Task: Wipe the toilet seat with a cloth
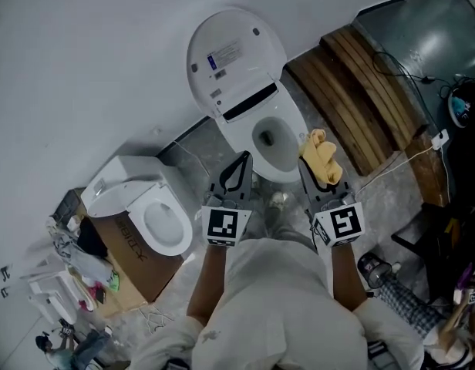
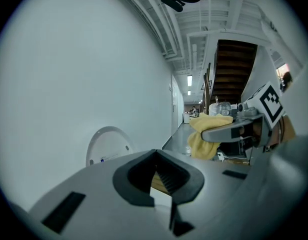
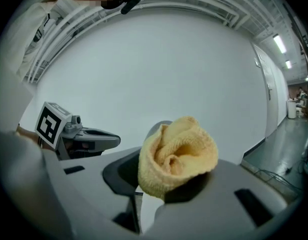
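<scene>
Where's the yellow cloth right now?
Head view, right of centre: the yellow cloth is clamped in the right gripper, just right of the open toilet bowl.

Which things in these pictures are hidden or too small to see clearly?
Head view: print on the lid label is too small to read.
Right gripper view: the yellow cloth hides the toilet seat.
Left gripper view: the body of the left hand-held gripper hides it too; only the raised lid shows.

We find the cloth (image 3: 176,154) hiding the right gripper's (image 1: 321,182) jaw tips and most of the toilet lid (image 3: 155,128); clutter (image 1: 83,280) well left of that lid is too small to name.
</scene>
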`<action>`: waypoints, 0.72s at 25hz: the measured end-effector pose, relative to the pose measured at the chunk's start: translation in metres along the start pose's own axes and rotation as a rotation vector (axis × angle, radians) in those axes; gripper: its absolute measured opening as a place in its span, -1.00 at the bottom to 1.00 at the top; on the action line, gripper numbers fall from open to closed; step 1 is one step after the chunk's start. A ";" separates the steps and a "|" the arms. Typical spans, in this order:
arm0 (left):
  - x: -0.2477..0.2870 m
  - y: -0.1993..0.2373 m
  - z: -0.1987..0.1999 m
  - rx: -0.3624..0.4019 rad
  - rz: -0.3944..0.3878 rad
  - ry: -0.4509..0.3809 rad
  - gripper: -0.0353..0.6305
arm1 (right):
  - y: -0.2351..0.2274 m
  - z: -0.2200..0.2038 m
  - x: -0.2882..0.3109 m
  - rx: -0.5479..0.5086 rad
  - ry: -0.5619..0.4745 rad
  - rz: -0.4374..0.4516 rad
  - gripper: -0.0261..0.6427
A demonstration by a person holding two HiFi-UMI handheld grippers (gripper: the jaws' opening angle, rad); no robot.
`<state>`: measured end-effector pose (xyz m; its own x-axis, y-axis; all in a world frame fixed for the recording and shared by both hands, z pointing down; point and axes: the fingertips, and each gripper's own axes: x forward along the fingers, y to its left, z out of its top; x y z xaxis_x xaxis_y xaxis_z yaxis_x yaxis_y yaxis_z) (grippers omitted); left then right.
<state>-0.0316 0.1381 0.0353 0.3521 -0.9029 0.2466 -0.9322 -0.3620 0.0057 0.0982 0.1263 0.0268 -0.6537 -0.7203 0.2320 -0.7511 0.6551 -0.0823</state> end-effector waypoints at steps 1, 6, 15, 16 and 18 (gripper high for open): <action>0.007 0.005 -0.007 -0.009 -0.009 0.011 -0.85 | -0.002 -0.005 0.008 0.000 0.017 -0.006 -0.64; 0.038 0.032 -0.044 -0.053 -0.049 0.060 -0.85 | -0.009 -0.035 0.048 0.012 0.091 -0.042 -0.63; 0.082 0.074 -0.122 -0.120 -0.103 0.139 -0.85 | -0.010 -0.110 0.115 0.029 0.235 -0.063 -0.63; 0.086 0.078 -0.130 -0.126 -0.106 0.148 -0.85 | -0.008 -0.118 0.121 0.033 0.248 -0.059 -0.63; 0.091 0.083 -0.147 -0.135 -0.108 0.167 -0.85 | -0.006 -0.135 0.133 0.041 0.272 -0.048 -0.63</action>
<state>-0.0895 0.0594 0.2003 0.4419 -0.8055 0.3948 -0.8967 -0.4097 0.1676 0.0282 0.0579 0.1886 -0.5723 -0.6592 0.4879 -0.7874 0.6078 -0.1024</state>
